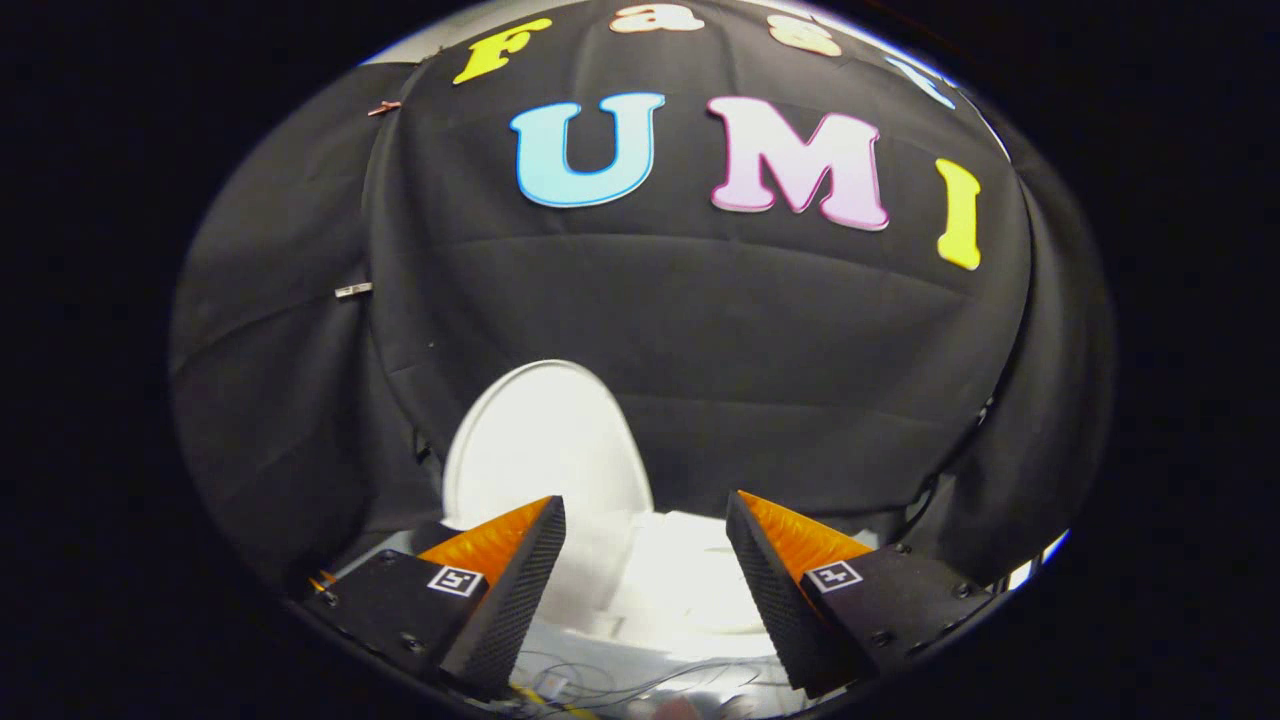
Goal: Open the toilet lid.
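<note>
Lid already standing, fingers clear of it

On the left, the black cloth wall (300, 400) hangs in soft folds, matte and creased, with a small metal clip (353, 290) pinned to its seam. Below it sits the left finger (515, 590), a wedge with a ribbed inner face and a finely woven-looking outer skin, mounted on a dark block carrying a square printed marker (455, 580).

Just beyond that finger rises the toilet lid (545, 445): a smooth, glossy white oval, rounded at the top, standing upright and tilted back toward the cloth. Judged from how it lies, the opening itself looks done, or very nearly so; what may be left is only to settle the lid against its rest and draw the gripper (645, 590) back.

Between the fingers and just ahead of them lies the toilet body (690, 580), white and overexposed, so its seat and rim blur into one bright patch and I cannot tell their edges apart. Some thin wires (640, 685) trail across a shiny surface beneath.

The fingers stand well apart and clamp on nothing; the lid sits behind the left one, not between the two.

On the right, the second finger (775, 600) mirrors the first, with more draped black cloth falling behind it
</note>
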Available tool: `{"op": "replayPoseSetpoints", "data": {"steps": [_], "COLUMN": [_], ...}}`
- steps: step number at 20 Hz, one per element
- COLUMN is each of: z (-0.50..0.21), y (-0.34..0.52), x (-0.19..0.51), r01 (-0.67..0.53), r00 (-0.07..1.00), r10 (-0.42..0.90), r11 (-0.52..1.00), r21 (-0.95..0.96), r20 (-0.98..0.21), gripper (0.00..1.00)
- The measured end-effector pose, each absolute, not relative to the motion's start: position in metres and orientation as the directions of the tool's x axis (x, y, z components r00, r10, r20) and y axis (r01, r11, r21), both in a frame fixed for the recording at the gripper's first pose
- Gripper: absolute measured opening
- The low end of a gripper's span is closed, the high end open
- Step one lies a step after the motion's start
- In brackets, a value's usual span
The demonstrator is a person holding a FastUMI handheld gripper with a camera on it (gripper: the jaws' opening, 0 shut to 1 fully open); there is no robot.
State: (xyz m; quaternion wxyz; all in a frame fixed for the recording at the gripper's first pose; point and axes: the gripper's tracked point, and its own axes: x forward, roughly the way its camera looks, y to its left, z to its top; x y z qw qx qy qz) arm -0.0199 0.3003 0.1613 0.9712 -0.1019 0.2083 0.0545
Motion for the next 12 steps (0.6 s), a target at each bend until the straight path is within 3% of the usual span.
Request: {"op": "replayPoseSetpoints", "data": {"steps": [3, 12], "z": [0.150, 0.087], "y": [0.236, 0.125], "x": [-0.019, -0.006], "r01": [-0.112, -0.016], "r00": [0.932, 0.936], "r10": [0.022, 0.000], "r11": [0.967, 0.999], "r21": [-0.230, -0.041], "r20": [-0.362, -0.351], "gripper": [1.00, 1.00]}}
